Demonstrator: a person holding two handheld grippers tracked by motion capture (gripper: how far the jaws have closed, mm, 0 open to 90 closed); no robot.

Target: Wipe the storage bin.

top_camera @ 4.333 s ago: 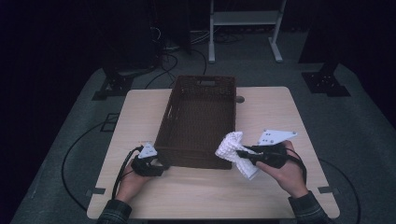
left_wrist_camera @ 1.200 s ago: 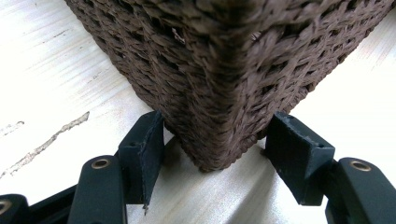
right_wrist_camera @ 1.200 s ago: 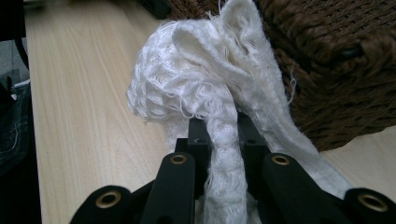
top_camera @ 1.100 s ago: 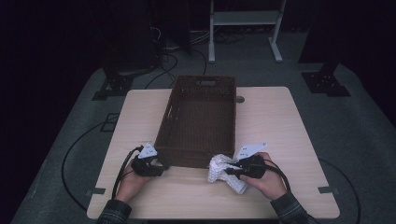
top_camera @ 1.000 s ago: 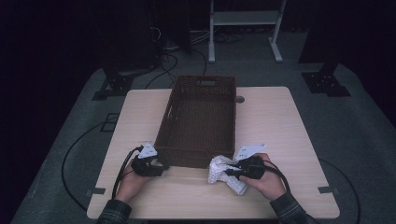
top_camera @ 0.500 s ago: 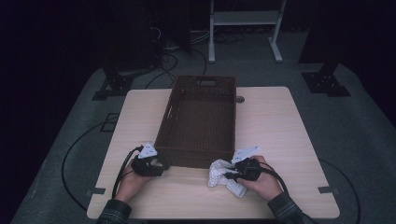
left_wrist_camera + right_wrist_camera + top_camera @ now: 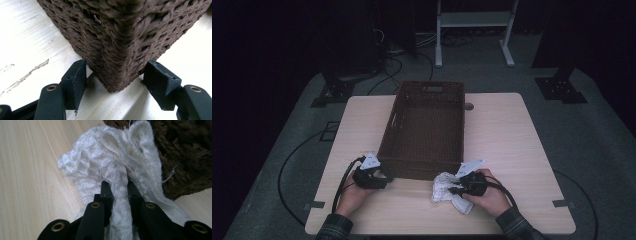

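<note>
Table (image 7: 507, 130): pale wood top, rectangular with rounded corners, light grain streaks visible close up. A small round dark hole sits near the far edge, just right of centre.

Brown woven basket (image 7: 424, 127): rests directly on the top, long axis running from the far edge toward the near edge, slightly left of centre. Its near end stands well inside the near half of the table. The base sits flat on the wood.

White knitted cloth (image 7: 444, 187): bunched, lying on the wood near the near edge, just beside the basket's near right corner; it appears to touch the weave there.
</note>
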